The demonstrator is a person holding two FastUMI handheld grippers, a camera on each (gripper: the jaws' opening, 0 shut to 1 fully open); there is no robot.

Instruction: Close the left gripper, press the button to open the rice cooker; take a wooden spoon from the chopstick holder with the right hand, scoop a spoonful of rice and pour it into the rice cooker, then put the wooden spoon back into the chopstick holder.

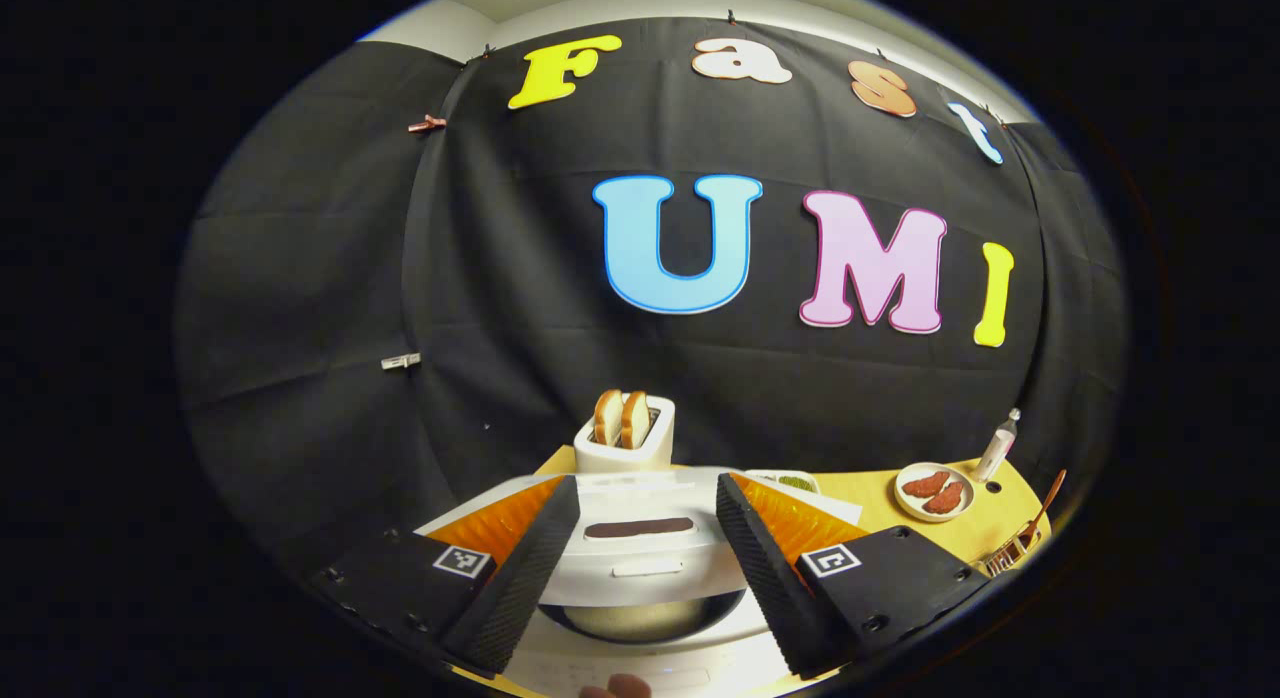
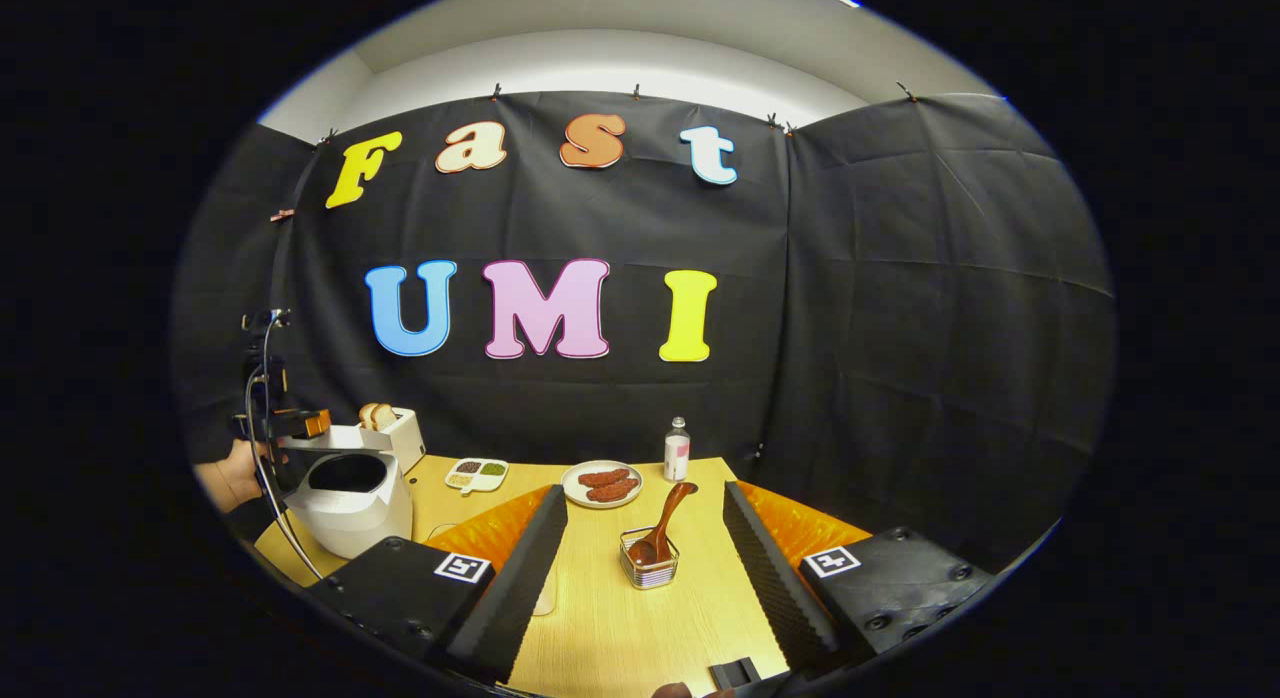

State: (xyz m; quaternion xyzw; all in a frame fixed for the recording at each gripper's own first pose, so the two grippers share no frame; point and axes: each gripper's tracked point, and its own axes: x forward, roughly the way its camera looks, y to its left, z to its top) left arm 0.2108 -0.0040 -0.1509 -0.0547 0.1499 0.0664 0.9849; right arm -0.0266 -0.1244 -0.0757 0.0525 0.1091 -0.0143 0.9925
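Observation:
The white rice cooker (image 1: 640, 563) lies close under my left gripper (image 1: 645, 498), which is open with its fingers on either side of the cooker. The lid looks raised and the metal inner pot (image 1: 640, 618) shows below it. In the right gripper view the cooker (image 2: 350, 503) stands at the table's left with its dark opening up, and a hand holds the left gripper (image 2: 300, 425) over it. The wooden spoon (image 2: 665, 523) leans in the wire chopstick holder (image 2: 650, 570), straight ahead of my open right gripper (image 2: 645, 493), which holds nothing.
A toaster (image 2: 395, 428) with bread stands behind the cooker. A small divided dish (image 2: 477, 473), a plate of meat (image 2: 600, 483) and a bottle (image 2: 677, 450) line the table's back. A pale object (image 2: 545, 600) peeks out beside the right gripper's left finger. The wooden table (image 2: 620, 628) ends near the right finger.

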